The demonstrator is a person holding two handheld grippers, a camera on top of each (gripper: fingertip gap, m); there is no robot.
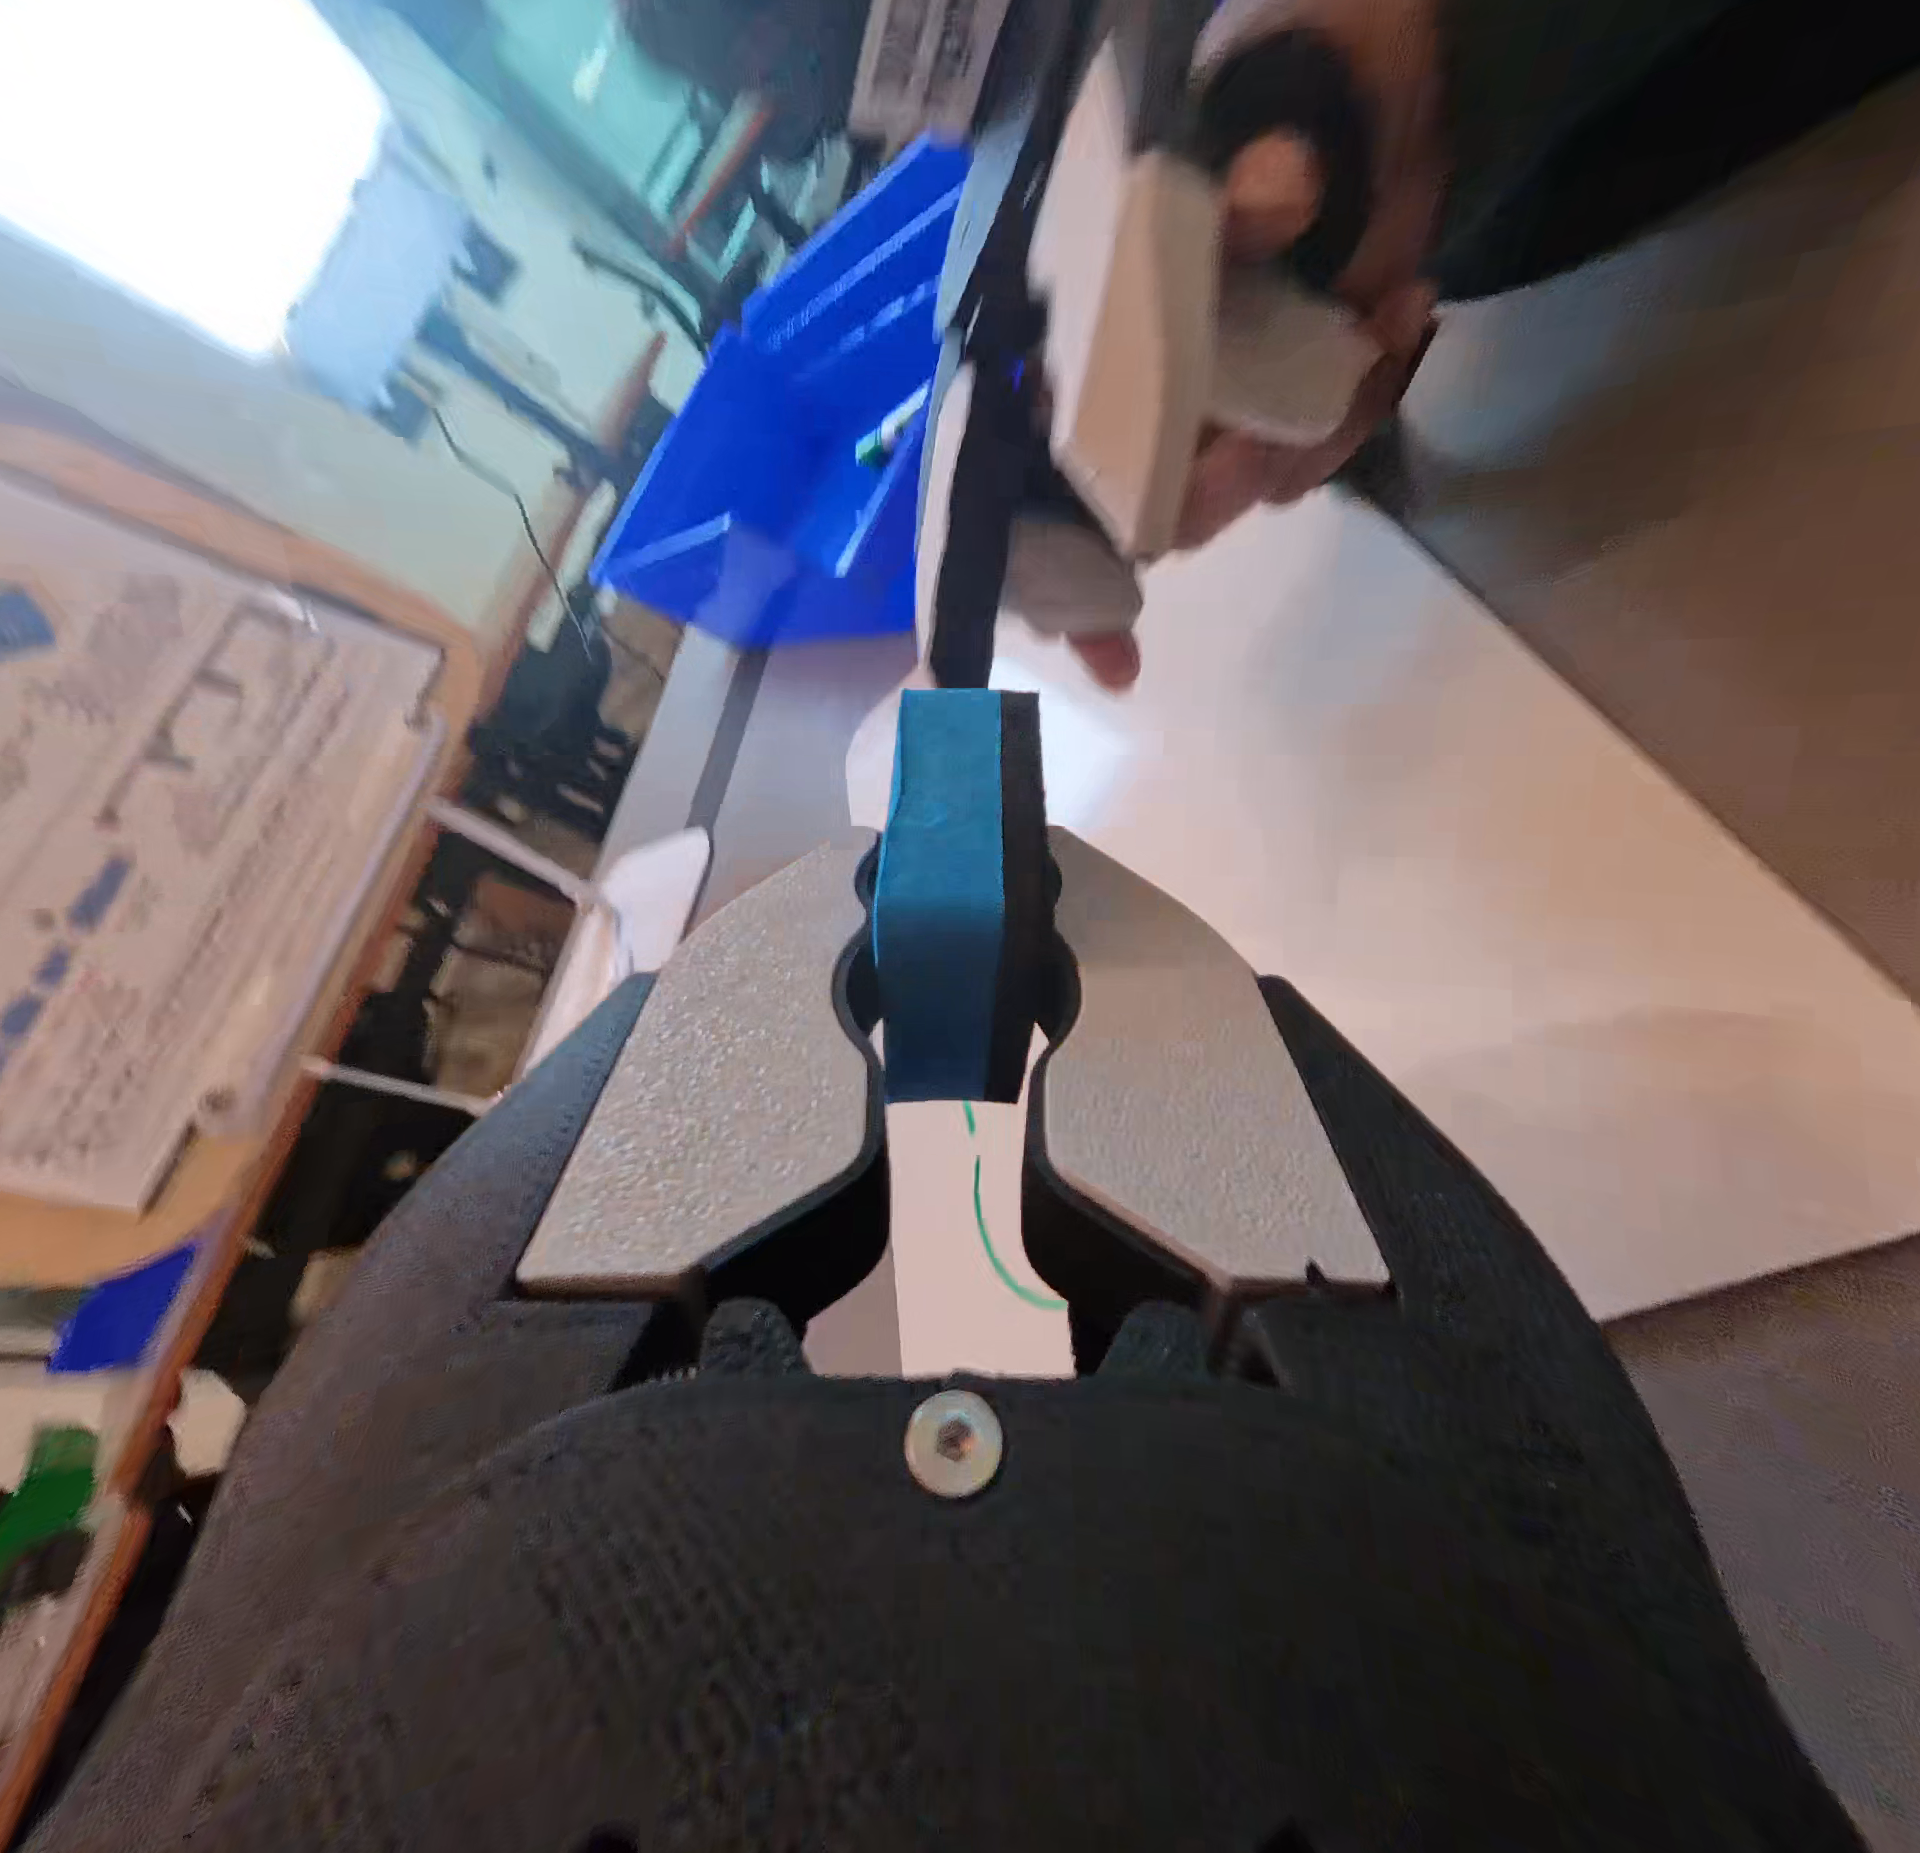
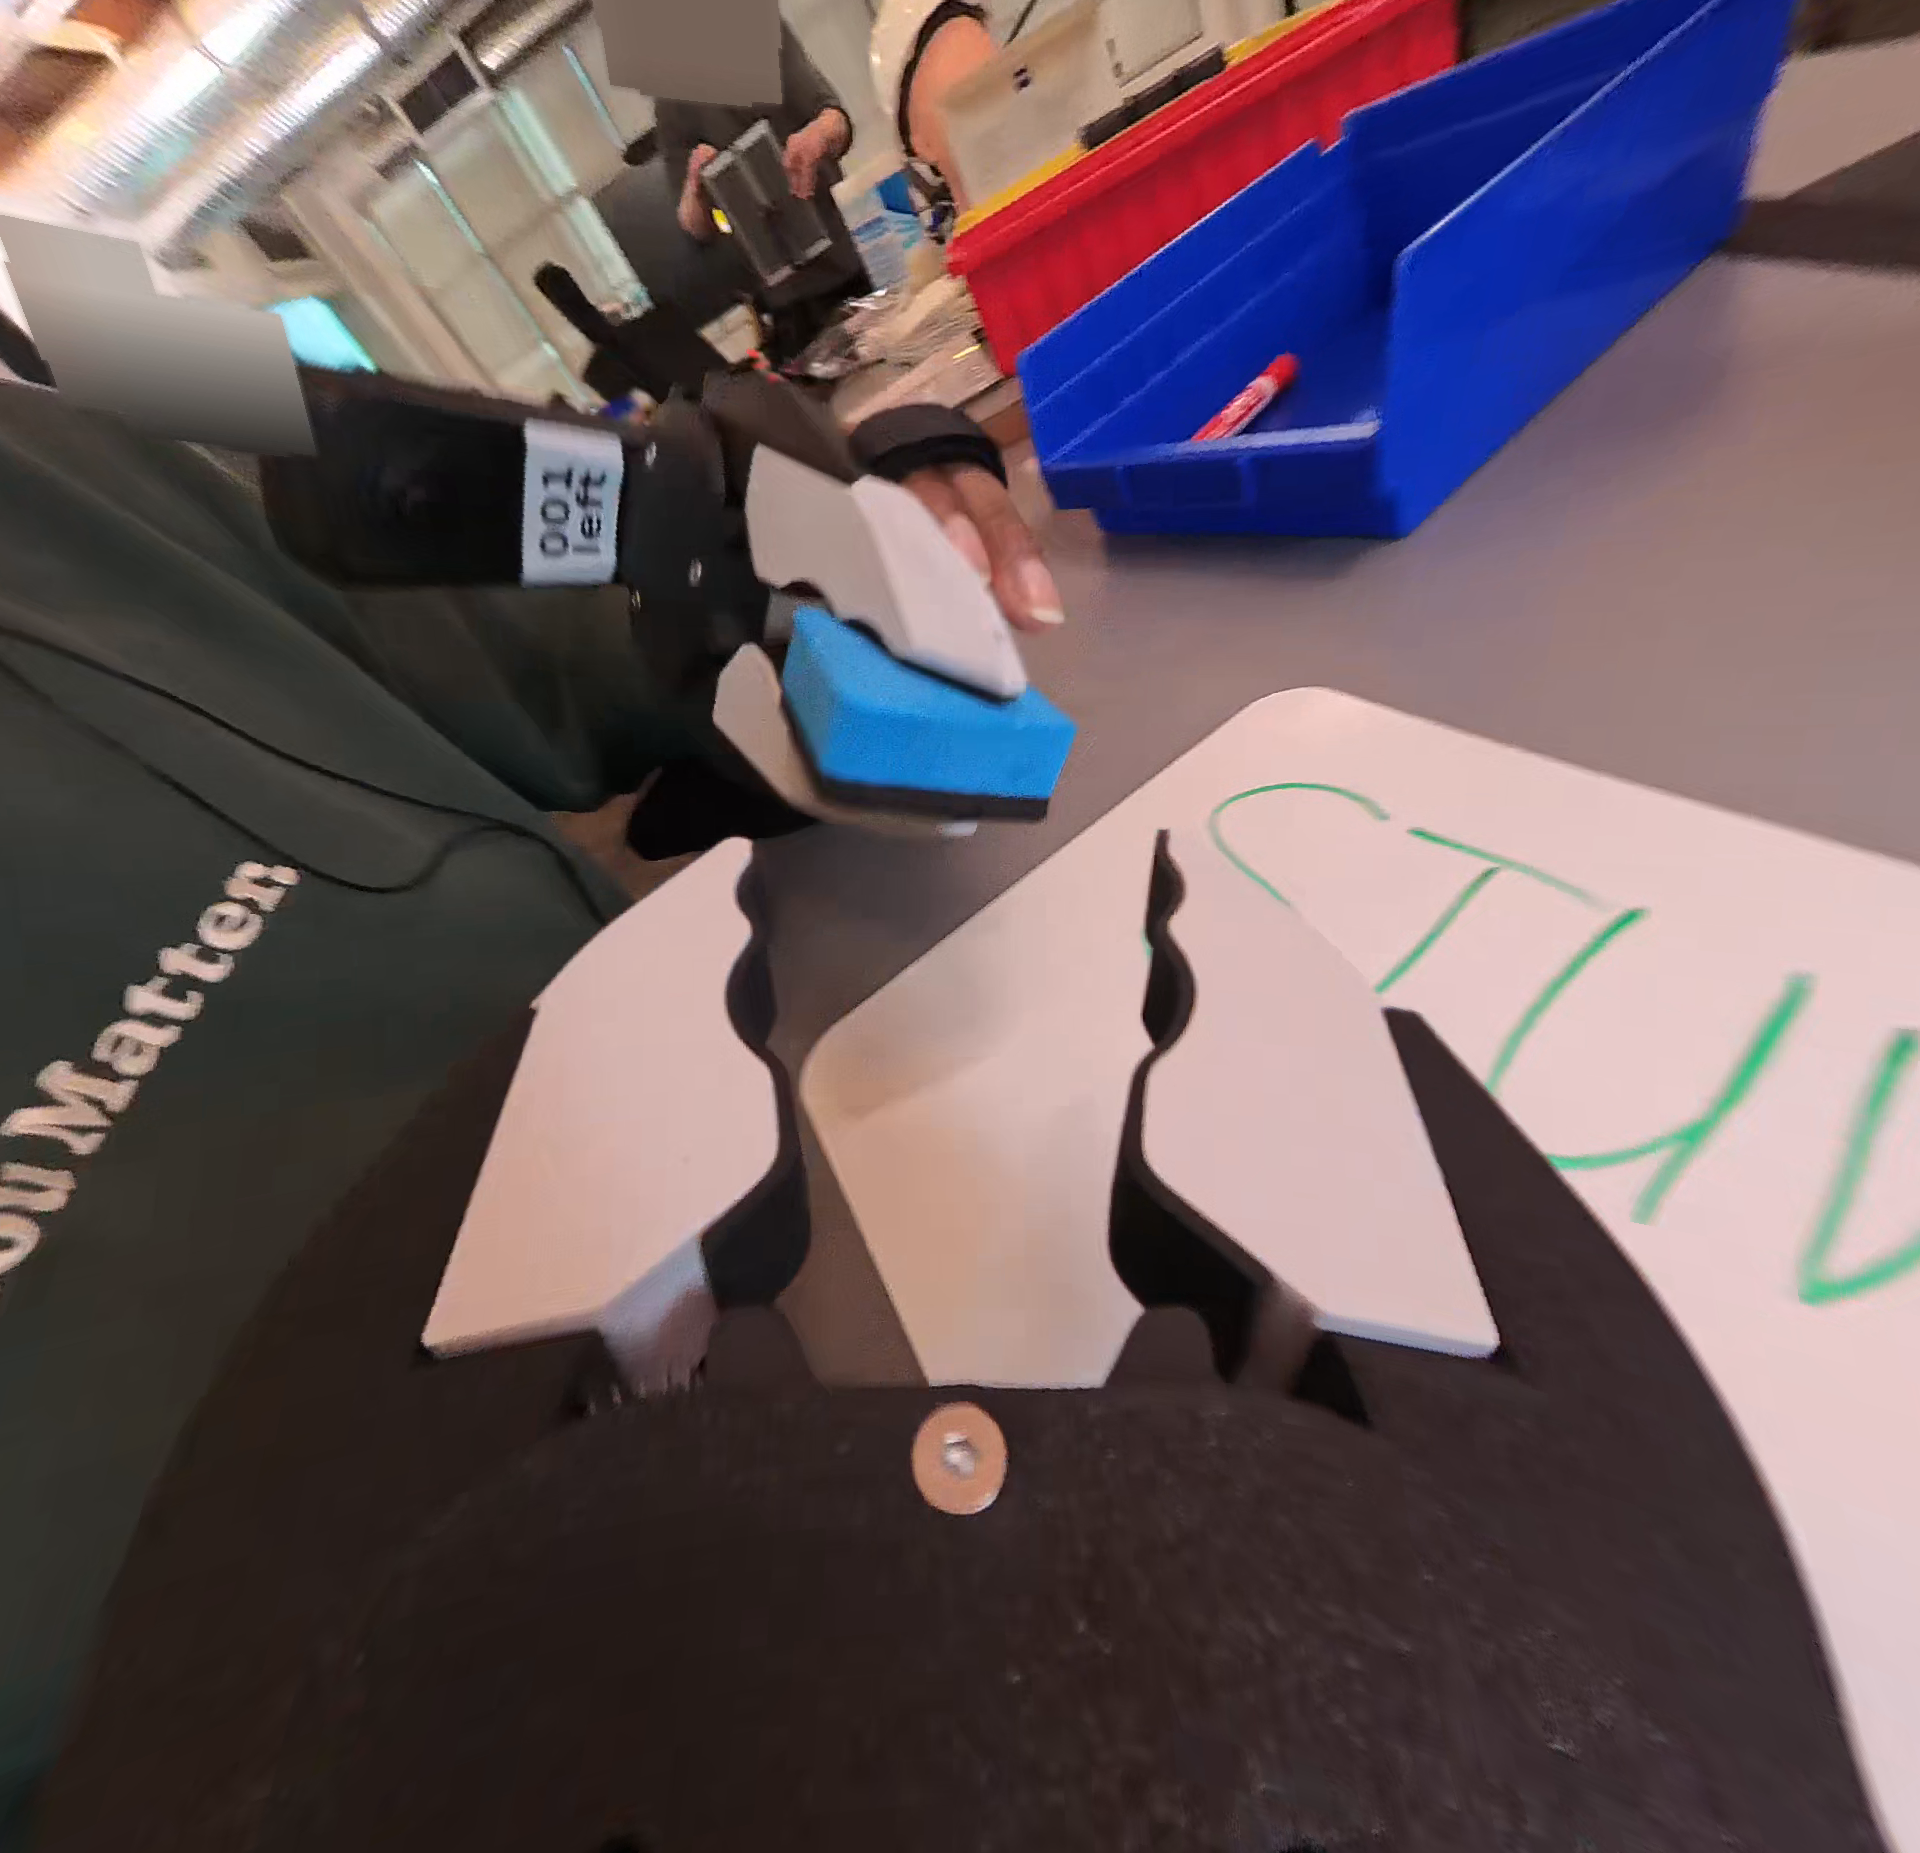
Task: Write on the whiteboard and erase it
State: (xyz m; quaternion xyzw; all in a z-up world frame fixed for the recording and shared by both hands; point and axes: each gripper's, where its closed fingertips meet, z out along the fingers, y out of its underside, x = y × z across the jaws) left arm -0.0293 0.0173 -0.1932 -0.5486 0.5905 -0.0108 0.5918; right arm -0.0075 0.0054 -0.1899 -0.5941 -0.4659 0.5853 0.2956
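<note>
Our left gripper point(image 2: 914, 754) clamps the blue eraser point(image 2: 925, 733) just above the whiteboard point(image 2: 1455, 764) corner; our right gripper point(image 2: 951, 972) hangs empty, jaws apart. We risk smearing if the black felt lands tilted, or the loose board skidding across the grey table point(image 2: 1455, 608). Green marker strokes point(image 2: 1507, 972) cover the white board.

grey table point(image 2: 1455, 598) | on it: whiteboard point(image 2: 1558, 972), blue bin point(image 2: 1455, 276), red bin point(image 2: 1195, 203)
</note>
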